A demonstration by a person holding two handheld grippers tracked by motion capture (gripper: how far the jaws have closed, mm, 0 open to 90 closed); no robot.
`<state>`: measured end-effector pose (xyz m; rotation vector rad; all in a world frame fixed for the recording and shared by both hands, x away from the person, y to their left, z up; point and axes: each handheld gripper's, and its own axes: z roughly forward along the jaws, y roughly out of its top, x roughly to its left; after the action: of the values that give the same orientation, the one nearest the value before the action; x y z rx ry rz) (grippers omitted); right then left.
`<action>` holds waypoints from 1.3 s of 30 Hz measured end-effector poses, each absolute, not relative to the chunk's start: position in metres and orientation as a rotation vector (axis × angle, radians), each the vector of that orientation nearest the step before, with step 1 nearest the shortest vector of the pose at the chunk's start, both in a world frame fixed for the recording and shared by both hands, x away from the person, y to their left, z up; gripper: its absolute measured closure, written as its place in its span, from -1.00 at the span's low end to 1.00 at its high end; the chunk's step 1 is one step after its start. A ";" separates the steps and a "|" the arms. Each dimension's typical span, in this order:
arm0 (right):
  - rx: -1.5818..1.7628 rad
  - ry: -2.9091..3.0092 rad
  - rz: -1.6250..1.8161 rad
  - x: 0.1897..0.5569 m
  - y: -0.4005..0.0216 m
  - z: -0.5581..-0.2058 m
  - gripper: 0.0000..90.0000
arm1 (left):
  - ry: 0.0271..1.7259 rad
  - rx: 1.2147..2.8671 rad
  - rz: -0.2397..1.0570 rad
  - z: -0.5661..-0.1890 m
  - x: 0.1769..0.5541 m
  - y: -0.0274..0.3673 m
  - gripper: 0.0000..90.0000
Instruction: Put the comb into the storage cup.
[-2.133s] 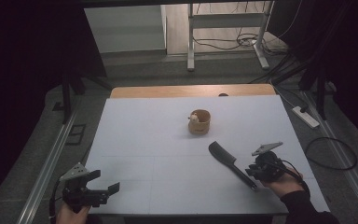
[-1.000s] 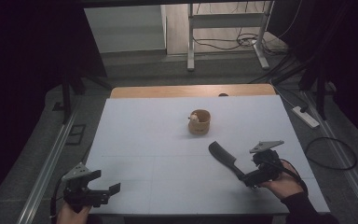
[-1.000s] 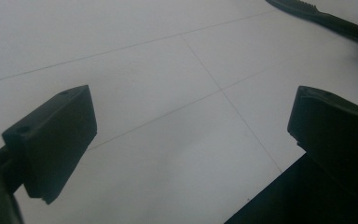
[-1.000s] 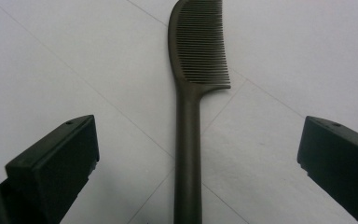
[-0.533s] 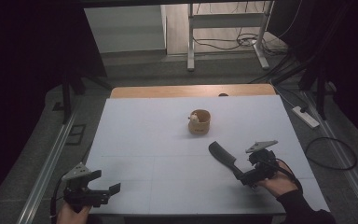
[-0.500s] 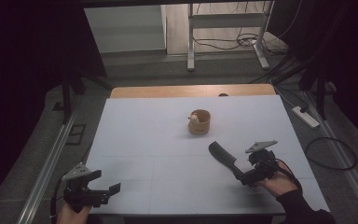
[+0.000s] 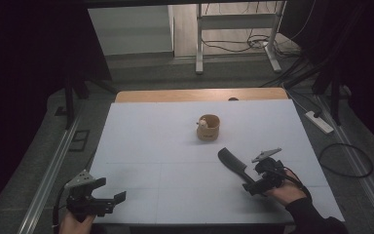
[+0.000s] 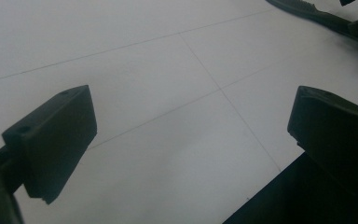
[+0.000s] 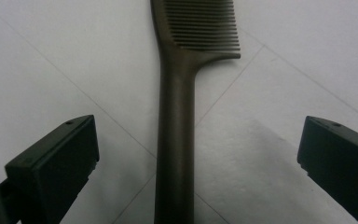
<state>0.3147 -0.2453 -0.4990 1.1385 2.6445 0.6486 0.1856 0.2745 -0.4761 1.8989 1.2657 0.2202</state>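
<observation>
The right tongs (image 9: 186,154) stand wide open astride the handle of the long dark plastic comb (image 9: 179,107), which lies flat on the white tabletop (image 7: 165,146), apparently lined up to grip it, while the left tongs (image 7: 108,201), open and empty, idle near the front edge.

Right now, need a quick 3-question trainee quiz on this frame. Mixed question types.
1. True or false: the right gripper is shut on the comb.
2. What stands beyond the comb's toothed end in the high view? A) a metal bowl B) a small wooden cup C) a glass jar
3. Fill in: the left gripper hovers at the table's ____ corner nearest the person, jaws open.

Key
1. False: the jaws stand wide open, one each side of the comb's handle.
2. B
3. Left
</observation>
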 end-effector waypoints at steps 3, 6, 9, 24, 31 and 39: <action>1.134 2.658 0.624 0.316 -0.244 -0.502 -1.00 | 1.265 1.899 0.220 -0.476 0.186 0.274 -0.96; 1.129 2.672 0.597 0.317 -0.242 -0.506 -1.00 | 1.265 1.899 0.220 -0.476 0.186 0.275 -0.96; 1.138 2.693 0.558 0.317 -0.240 -0.511 -1.00 | 1.266 1.900 0.220 -0.476 0.186 0.274 -0.96; 1.136 2.710 0.453 0.318 -0.233 -0.511 -1.00 | 1.263 1.909 0.220 -0.476 0.186 0.274 -0.96; 1.093 2.744 0.460 0.316 -0.229 -0.503 -0.42 | 1.262 1.913 0.220 -0.476 0.186 0.274 -0.96; 1.083 2.745 0.503 0.317 -0.233 -0.498 0.48 | 1.264 1.921 0.223 -0.476 0.186 0.273 -0.96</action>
<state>0.3172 -0.2331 -0.4976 1.0828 2.7448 0.5029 0.1863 0.2727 -0.4761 1.9213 1.2642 0.2229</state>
